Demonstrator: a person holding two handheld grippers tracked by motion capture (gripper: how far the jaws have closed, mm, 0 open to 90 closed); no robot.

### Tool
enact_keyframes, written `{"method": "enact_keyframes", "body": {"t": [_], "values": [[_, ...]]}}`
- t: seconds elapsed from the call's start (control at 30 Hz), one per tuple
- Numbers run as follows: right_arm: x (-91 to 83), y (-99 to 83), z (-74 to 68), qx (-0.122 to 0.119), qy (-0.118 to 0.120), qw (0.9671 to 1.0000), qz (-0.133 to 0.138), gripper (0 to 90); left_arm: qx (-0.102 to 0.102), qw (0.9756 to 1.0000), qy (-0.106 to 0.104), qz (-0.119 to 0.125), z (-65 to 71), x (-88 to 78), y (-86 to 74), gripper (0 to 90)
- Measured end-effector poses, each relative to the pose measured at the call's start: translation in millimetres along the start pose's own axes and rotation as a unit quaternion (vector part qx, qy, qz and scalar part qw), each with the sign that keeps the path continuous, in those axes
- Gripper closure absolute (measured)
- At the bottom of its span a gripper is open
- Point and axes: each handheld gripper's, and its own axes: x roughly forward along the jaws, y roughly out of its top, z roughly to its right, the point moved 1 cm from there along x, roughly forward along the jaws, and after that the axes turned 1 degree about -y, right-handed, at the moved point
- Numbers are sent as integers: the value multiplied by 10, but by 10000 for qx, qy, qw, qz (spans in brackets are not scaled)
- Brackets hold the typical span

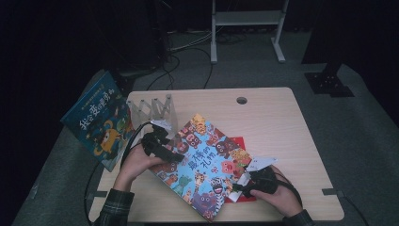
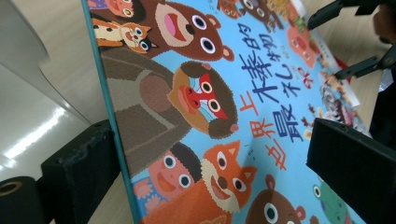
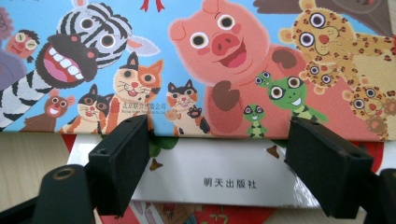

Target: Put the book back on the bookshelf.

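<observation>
A picture book (image 1: pixel 207 162) with cartoon animals on a blue cover lies slanted across the table's middle. My left gripper (image 1: pixel 171 153) is at the book's left edge. In the left gripper view the book (image 2: pixel 196 93) is tilted, with its teal edge against the left pad and the cover spanning the wide gap of the left gripper (image 2: pixel 210 135). My right gripper (image 1: pixel 237 186) is at the book's near right edge. Its jaws (image 3: pixel 212 128) stand apart, tips at the cover's edge (image 3: pixel 224 60), straddling a white page (image 3: pixel 219 177) with printed characters. Nothing is pinched between them.
A red book (image 1: pixel 237 143) lies under the picture book. A clear accordion rack (image 1: pixel 150 110) stands at the table's back left, and a blue book (image 1: pixel 101 120) leans beside it, past the table's edge (image 1: pixel 282 94). Cables and a white frame (image 1: pixel 247 19) are on the floor behind.
</observation>
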Motion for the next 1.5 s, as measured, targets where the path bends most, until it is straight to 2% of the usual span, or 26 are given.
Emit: {"method": "enact_keyframes", "body": {"t": [0.2, 0.37, 0.43, 0.67, 0.87, 0.97, 1.07, 1.23, 1.5], "values": [[51, 50, -29, 43, -51, 10000, 12, 202, 141, 9999, 81, -15, 54, -146, 152, 70], [95, 92, -42, 12, -104, 9999, 42, 199, 263, 9997, 4, 3, 97, -297, 300, 140], [112, 109, -48, -7, -120, 9999, 48, 198, 296, 9996, 40, -29, 113, -335, 362, 187], [152, 147, -68, 2, -182, 9998, 69, 188, 324, 9995, -57, -8, 160, -435, 546, 317], [182, 161, -69, 14, -190, 9997, 125, 176, 525, 9985, -110, -103, 239, -482, 679, 429], [216, 184, -88, -8, -191, 9997, 164, 167, 564, 9983, -121, -125, 268, -493, 738, 511], [249, 201, -117, -22, -186, 9996, 234, 166, 637, 9978, -30, -194, 293, -496, 787, 563], [287, 227, -129, 26, -212, 9994, 279, 165, 636, 9975, -75, -289, 329, -500, 879, 585], [296, 232, -132, 58, -227, 9992, 314, 169, 402, 9982, -170, -404, 342, -521, 968, 643]]}}
